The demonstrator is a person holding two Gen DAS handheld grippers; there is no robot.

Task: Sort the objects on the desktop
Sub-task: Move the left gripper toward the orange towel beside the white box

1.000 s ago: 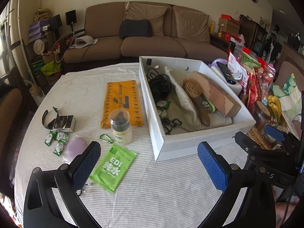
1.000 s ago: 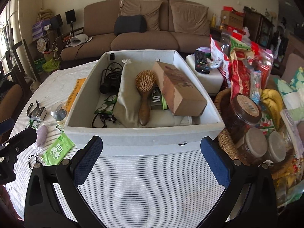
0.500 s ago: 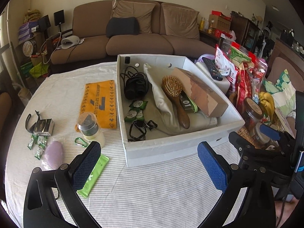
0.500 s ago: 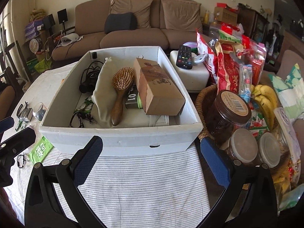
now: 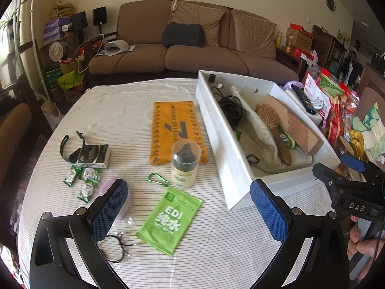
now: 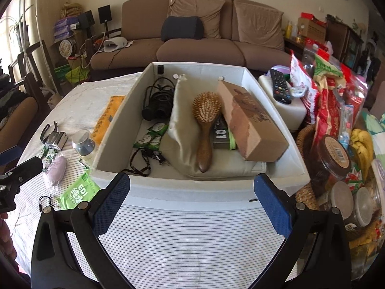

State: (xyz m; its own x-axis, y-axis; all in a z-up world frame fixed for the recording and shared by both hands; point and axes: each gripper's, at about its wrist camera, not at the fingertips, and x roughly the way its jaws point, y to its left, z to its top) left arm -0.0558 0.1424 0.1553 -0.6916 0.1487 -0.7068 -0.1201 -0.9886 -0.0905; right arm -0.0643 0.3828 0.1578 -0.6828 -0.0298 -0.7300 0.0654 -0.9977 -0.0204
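Green packet (image 5: 169, 220) between spread left tongs (image 5: 189, 210)

We see the striped table (image 5: 216, 252) carrying a white box (image 5: 226, 144) toward its right edge, an orange towel (image 5: 173, 130), bottle (image 5: 185, 163) and green packet (image 5: 169, 220) mid-table.

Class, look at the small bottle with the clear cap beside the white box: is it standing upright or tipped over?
Upright. The bottle stands on its base on the striped tablecloth, clear cap on top, next to the white box.
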